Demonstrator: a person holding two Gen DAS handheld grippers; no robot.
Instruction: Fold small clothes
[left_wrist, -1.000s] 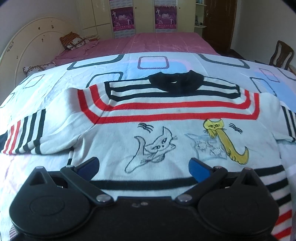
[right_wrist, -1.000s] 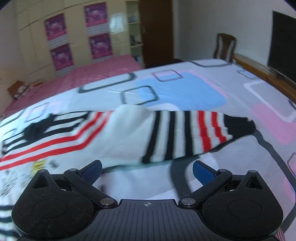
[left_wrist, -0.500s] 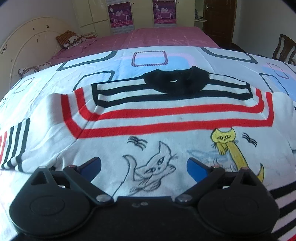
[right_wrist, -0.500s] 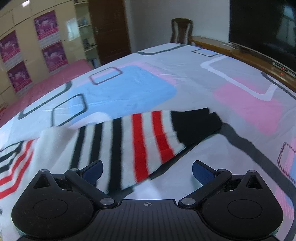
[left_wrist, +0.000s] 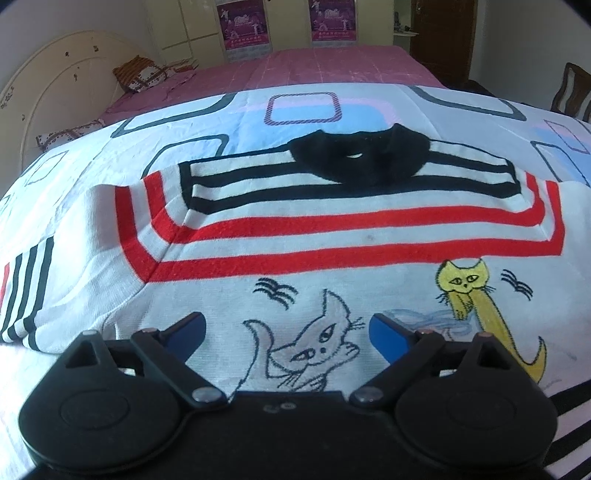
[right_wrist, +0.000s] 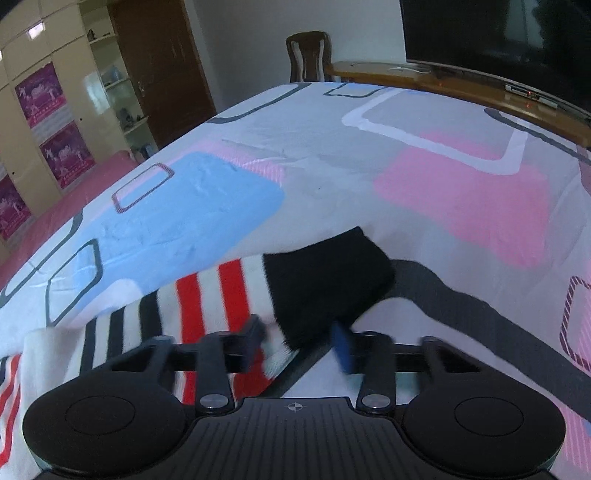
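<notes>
Change, right side: the right gripper (right_wrist: 301, 341) has been closed in since half a second ago, when its jaws stood wide apart; the black cuff (right_wrist: 327, 284) of the sleeve, then lying ahead of the fingers, is now between them.
Change, left side: the left gripper (left_wrist: 286, 330) has been advanced up the sweater's front; the grey cat drawing (left_wrist: 314, 352), formerly ahead of the fingertips, is now framed between them.
Right jaws: drawn close about the cuff, blurred by motion; whether the fabric is actually pinched cannot be told.
Left jaws: spread wide, nothing held.
Task item: a child's white sweater (left_wrist: 332, 229) with red and black stripes is laid flat, front up, on the patterned bedsheet (right_wrist: 461, 192), its black collar (left_wrist: 360, 157) away from the left camera. Its striped sleeve (right_wrist: 199, 306) is extended sideways over the sheet.
Printing: a yellow cat drawing (left_wrist: 476, 299) is seen beside the grey one. No lettering can be read on the garment.
Posters: purple posters (left_wrist: 240, 24) are fixed to the cupboard doors; their text is too small to read.
Containers: nothing contained is shown.
</notes>
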